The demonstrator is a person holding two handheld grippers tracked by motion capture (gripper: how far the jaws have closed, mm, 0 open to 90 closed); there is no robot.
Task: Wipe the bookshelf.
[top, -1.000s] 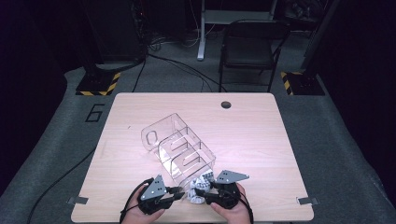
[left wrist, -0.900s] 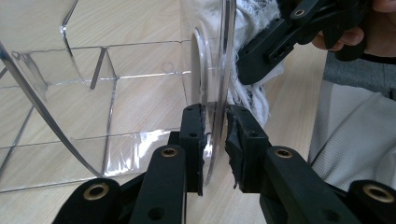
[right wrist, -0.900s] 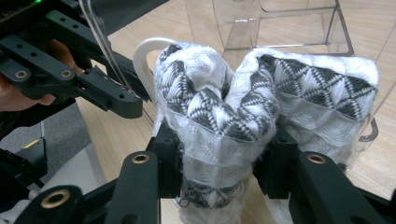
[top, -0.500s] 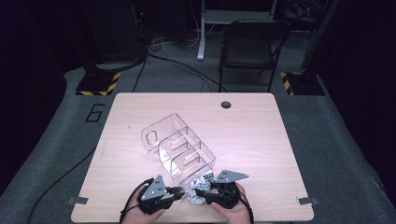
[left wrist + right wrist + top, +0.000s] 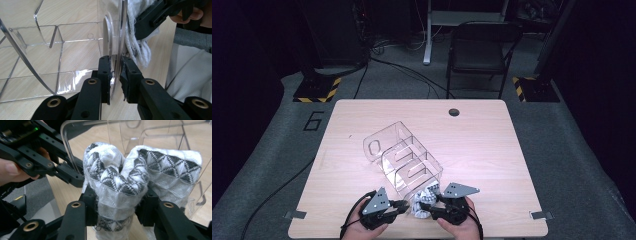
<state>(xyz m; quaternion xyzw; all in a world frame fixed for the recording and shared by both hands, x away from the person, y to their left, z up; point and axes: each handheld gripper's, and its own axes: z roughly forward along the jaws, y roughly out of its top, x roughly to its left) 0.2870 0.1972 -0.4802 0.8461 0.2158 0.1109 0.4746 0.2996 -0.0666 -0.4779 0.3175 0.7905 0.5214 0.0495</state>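
Left gripper (image 5: 115, 75): jaws pinched on the near wall of the clear organizer (image 5: 404, 160), having just closed a little further.
Right gripper (image 5: 120, 207): clamped on the rolled black-and-white socks (image 5: 130, 177), held at the organizer's near end on the table (image 5: 492, 135).
Doing it well: keep the wall steady, tip the roll over its edge into the nearest slot.
Since earlier frame: both hands sit where they were.

Tongs (image 5: 115, 75) clamped on clear organizer wall (image 5: 117, 37)
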